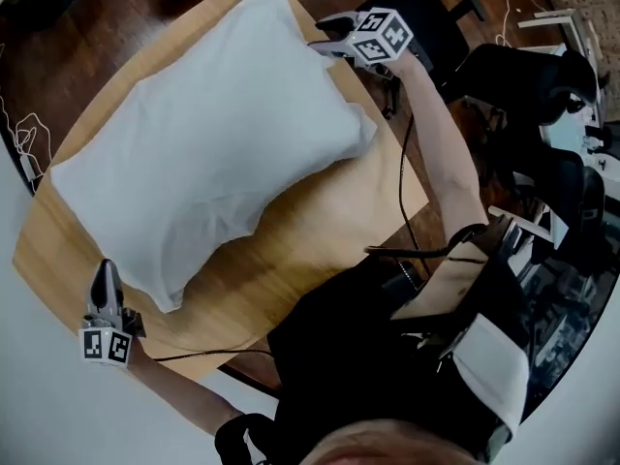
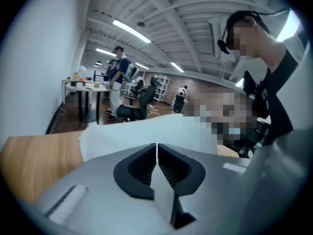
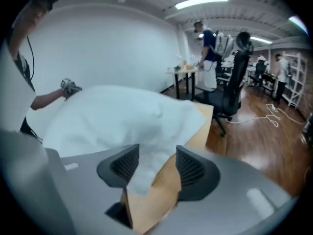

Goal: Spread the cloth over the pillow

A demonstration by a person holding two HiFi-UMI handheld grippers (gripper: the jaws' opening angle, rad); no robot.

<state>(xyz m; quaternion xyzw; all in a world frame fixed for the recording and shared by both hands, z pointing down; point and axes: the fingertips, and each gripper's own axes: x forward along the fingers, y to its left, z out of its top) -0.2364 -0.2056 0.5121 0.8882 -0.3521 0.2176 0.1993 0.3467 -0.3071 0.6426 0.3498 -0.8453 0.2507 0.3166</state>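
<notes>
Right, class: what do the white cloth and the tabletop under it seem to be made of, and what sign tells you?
White cloth: probably thin woven fabric, matt; it creases softly and drapes in folds. Tabletop: wood or a wood-look laminate, which one the look leaves open; smooth with a low sheen, pale tan with fine straight grain lines.

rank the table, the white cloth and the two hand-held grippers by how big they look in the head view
1. table
2. white cloth
3. left hand-held gripper and right hand-held gripper: they look about alike, so these two are not ranked.
</notes>
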